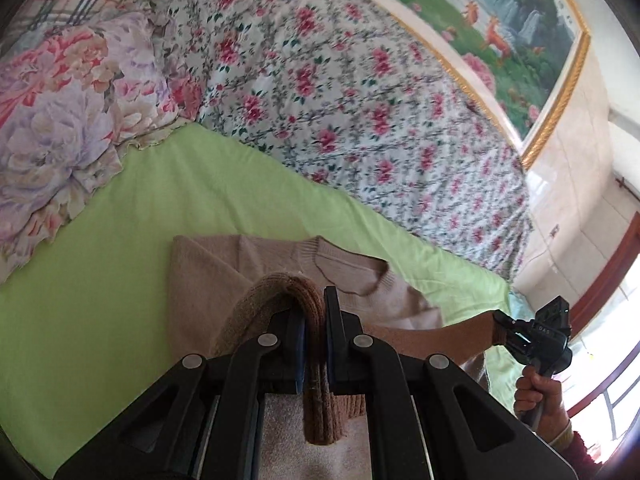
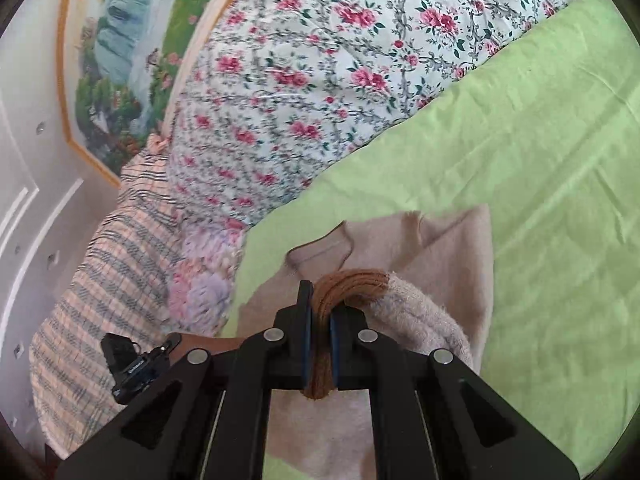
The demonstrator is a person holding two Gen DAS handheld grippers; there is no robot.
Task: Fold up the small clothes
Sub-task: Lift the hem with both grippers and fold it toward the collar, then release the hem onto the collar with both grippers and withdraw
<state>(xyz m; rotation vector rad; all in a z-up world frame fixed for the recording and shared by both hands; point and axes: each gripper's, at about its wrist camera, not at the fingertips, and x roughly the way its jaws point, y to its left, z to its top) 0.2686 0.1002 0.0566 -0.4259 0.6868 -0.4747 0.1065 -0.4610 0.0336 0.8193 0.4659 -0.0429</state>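
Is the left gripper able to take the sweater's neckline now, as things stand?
Probably not yet. The left gripper is shut on the brown ribbed hem, so it is occupied, though the neckline lies uncovered just ahead on the green sheet.

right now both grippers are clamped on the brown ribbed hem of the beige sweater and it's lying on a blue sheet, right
Not quite: the sheet is light green, not blue, as both wrist views show. The rest holds: the left gripper and the right gripper are each clamped on the brown ribbed hem of the beige sweater.
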